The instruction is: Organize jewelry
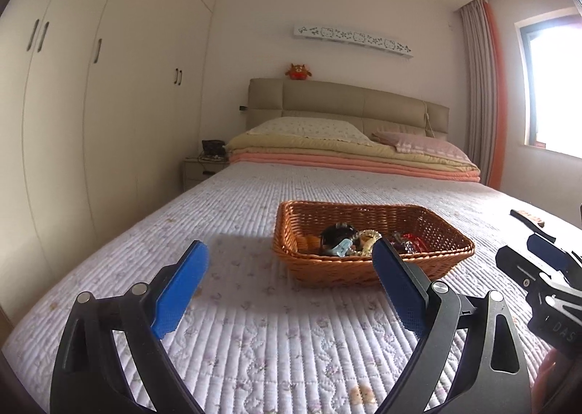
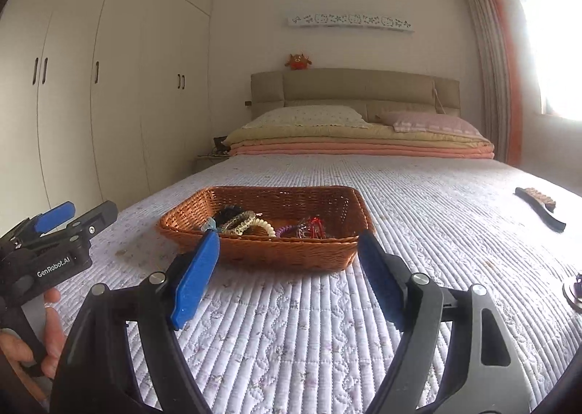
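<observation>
Both grippers are hanging spread and empty over the quilt (image 1: 254, 341), the wicker basket (image 2: 276, 250) of jewelry (image 2: 254, 225) sitting straight ahead, long side facing them, right gripper (image 2: 287, 279) looking nearer than left gripper (image 1: 291, 286).

A bedroom with a big bed

The bed (image 1: 254, 341) has a quilt, two pillows (image 1: 309, 128) and folded blankets (image 1: 345, 159). A red stuffed toy (image 1: 298, 71) sits on the headboard (image 1: 345, 101). White closets (image 1: 109, 86) stand nearby.
</observation>
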A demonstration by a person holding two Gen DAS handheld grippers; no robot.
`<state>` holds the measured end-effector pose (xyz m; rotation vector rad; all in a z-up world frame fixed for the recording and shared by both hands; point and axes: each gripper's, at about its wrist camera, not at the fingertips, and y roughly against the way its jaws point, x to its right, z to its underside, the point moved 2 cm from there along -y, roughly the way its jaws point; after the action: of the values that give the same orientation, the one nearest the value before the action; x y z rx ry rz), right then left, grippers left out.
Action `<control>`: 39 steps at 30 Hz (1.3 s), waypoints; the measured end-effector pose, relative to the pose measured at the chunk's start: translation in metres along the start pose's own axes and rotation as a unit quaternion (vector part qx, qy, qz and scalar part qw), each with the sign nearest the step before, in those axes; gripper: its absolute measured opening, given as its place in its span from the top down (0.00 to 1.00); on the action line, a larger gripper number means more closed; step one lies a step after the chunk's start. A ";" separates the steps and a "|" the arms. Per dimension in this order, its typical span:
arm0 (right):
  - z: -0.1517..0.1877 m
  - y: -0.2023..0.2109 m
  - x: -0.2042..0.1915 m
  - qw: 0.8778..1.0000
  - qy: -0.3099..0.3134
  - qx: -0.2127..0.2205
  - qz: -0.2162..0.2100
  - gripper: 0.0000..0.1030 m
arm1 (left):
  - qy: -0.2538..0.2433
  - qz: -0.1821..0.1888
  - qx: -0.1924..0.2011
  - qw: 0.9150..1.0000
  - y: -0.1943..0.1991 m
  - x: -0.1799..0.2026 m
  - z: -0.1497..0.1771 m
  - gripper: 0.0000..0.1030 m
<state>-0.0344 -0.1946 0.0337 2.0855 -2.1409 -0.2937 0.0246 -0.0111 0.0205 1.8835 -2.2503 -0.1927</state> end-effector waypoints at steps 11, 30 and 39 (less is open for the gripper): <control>0.007 0.001 0.012 1.000 -0.028 0.010 0.007 0.22 | -0.049 -0.023 0.025 0.998 0.011 0.019 0.012 0.08; 0.008 0.005 0.007 1.000 -0.016 0.016 0.017 0.18 | -0.040 -0.027 0.018 0.999 0.011 0.014 0.009 0.07; 0.009 0.003 0.005 1.000 -0.016 0.011 0.019 0.17 | -0.039 -0.026 0.016 0.999 0.010 0.014 0.009 0.07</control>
<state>-0.0392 -0.1996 0.0254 2.0624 -2.2101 -0.3031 0.0101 -0.0230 0.0154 1.9864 -2.2683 -0.2419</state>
